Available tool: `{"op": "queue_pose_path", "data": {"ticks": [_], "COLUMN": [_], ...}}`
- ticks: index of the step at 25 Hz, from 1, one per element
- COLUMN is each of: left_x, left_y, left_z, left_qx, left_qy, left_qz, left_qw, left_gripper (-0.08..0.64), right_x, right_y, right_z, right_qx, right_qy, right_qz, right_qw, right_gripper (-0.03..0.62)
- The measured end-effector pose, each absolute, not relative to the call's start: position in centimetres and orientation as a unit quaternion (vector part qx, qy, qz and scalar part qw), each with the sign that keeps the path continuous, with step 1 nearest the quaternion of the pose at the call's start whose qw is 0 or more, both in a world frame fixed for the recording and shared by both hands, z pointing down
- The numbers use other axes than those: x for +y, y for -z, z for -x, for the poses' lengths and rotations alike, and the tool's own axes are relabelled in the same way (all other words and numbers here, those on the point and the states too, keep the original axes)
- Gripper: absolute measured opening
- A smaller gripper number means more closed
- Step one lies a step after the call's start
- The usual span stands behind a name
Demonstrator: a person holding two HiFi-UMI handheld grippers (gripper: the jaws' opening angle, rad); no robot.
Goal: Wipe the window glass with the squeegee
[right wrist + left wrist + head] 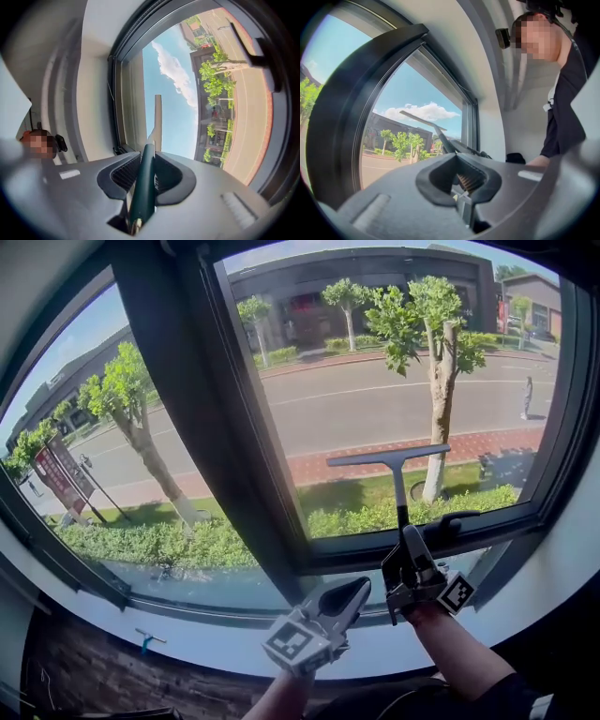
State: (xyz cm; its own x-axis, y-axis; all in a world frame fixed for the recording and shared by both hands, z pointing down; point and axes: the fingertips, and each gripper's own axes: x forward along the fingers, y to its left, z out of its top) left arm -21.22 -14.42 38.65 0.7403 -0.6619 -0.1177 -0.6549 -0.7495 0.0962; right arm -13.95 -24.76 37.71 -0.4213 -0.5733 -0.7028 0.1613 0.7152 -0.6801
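While the squeegee point(397, 465) stands upright with its blade at the lower glass point(375, 390) of the right pane, the right gripper point(409, 549) clamps its dark handle from below; the left gripper point(349, 598) hangs nearby over the sill point(206, 638), jaws together, empty

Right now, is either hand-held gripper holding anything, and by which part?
The right hand-held gripper is shut on the squeegee, gripping the lower end of its handle. The left hand-held gripper is shut and empty.
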Motion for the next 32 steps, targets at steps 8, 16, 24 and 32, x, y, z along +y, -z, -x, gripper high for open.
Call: {"op": "queue_pose_path", "data": {"ticks": [8, 16, 24, 32], "left_x": [-13.5, -12.9, -12.5, -12.7], "left_y": [-37.6, -36.9, -36.6, -36.3], "left_z": [24.1, 26.9, 27.8, 28.8], "left_qx": [-0.375, -0.404, -0.42, -0.431], "left_qy": [0.088, 0.097, 0.099, 0.103], "left_qz": [-0.923, -0.909, -0.902, -0.896], "left_qw": [0.011, 0.006, 0.0, -0.008], "left_gripper": [0.003, 0.003, 0.003, 0.003], "right_x": [-26.0, -25.9, -28.3, -30.0], "right_y": [-26.2, -16.6, -13.7, -11.5], "right_z": [17.6, 21.8, 22.2, 22.6], "right_qx": [0.787, 0.801, 0.804, 0.803], "right_qy": [0.288, 0.252, 0.217, 0.207], "right_qz": [0.055, 0.008, -0.016, -0.015], "right_qw": [0.543, 0.544, 0.553, 0.559], "right_gripper": [0.097, 0.097, 0.097, 0.097]}}
